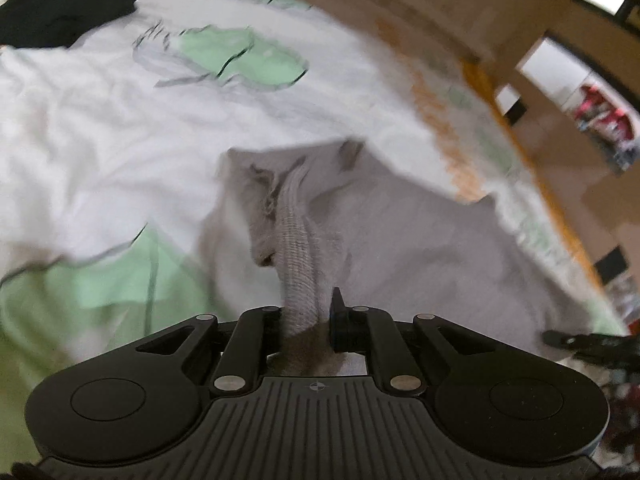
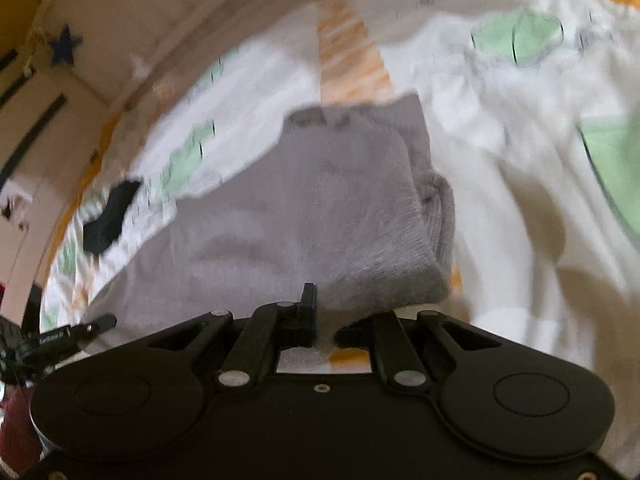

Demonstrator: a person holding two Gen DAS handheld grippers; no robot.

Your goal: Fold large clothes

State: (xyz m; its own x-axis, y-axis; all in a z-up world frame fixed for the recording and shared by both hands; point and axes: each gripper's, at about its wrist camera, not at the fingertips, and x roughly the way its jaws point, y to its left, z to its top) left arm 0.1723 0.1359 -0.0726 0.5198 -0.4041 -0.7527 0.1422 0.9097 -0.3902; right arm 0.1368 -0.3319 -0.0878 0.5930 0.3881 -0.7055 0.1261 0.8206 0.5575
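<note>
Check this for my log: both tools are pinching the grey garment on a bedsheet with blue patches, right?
Not quite: the patches are green, not blue, as the left wrist view shows. The left tool and right tool do pinch the grey garment on the bedsheet.

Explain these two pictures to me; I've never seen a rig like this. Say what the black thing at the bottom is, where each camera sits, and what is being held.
A person holds a two-finger gripper in each hand; each carries a camera looking along its fingers. In the left camera's picture, the left gripper is shut on the ribbed edge of a grey garment. In the right camera's picture, the right gripper pinches another edge of it. The garment lies on a white and green bedsheet, with a black cloth farther off. Both pictures are blurred.
</note>
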